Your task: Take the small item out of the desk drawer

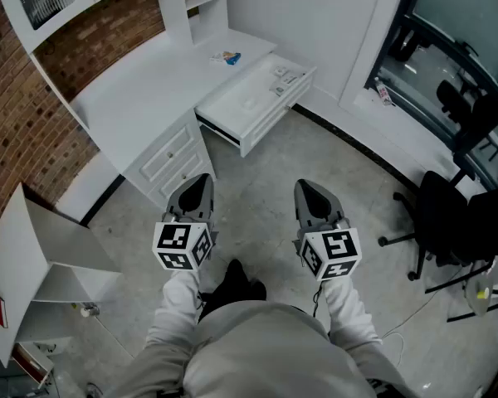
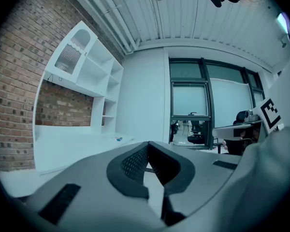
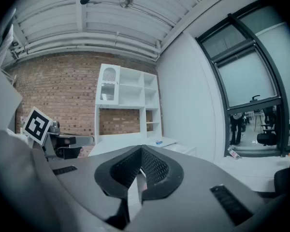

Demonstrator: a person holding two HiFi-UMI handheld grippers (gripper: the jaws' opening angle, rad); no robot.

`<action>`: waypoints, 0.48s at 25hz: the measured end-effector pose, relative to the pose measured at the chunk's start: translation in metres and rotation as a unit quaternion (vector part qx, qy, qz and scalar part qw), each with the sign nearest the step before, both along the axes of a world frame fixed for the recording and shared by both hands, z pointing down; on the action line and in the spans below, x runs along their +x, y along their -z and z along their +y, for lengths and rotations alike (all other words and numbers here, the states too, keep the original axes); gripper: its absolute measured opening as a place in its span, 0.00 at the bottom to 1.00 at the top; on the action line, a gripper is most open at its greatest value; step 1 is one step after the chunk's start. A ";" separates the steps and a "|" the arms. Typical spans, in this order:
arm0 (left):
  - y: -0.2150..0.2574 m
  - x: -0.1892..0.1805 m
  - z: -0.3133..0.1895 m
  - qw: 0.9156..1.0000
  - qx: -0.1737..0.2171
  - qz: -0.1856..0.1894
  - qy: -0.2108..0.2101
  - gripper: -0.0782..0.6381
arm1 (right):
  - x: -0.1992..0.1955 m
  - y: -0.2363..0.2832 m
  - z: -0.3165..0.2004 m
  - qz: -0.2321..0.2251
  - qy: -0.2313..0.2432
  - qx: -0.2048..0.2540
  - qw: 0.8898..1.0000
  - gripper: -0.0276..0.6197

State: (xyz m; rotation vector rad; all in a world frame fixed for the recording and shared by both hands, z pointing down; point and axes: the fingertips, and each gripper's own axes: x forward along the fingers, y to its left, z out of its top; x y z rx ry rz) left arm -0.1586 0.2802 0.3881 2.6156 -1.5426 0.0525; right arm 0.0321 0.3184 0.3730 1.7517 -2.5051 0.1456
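The white desk (image 1: 141, 77) stands against the brick wall, and its top drawer (image 1: 261, 127) is pulled open. Some small pale items (image 1: 284, 76) lie at the drawer's far end. A small blue and orange item (image 1: 227, 57) rests on the desktop behind the drawer, and it also shows as a blue speck (image 2: 118, 139) in the left gripper view and as a blue speck (image 3: 158, 142) in the right gripper view. My left gripper (image 1: 199, 181) and right gripper (image 1: 309, 187) are held side by side near my body, over the floor and well short of the drawer. Both are shut and empty, tips together (image 2: 147, 146) (image 3: 141, 151).
A black office chair (image 1: 444, 222) stands on the right by the glass wall. A white shelf unit (image 1: 33, 259) leans at the lower left. Closed lower drawers (image 1: 170, 156) sit under the desk's left part. Grey floor (image 1: 257, 181) lies between me and the desk.
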 end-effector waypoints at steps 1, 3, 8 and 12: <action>0.000 0.001 0.000 1.000 0.001 0.000 0.000 0.13 | 0.001 0.000 0.000 -0.001 -0.001 0.002 1.000 0.08; 0.000 0.004 0.000 1.000 0.001 -0.001 0.000 0.13 | 0.005 0.001 0.000 -0.008 -0.005 0.006 1.000 0.09; -0.004 0.007 -0.001 1.000 -0.001 -0.001 0.004 0.13 | 0.012 0.001 0.000 -0.030 -0.016 0.013 0.999 0.09; -0.006 0.003 -0.006 1.000 -0.006 0.005 0.007 0.13 | 0.014 0.005 -0.005 -0.046 -0.024 0.016 0.999 0.09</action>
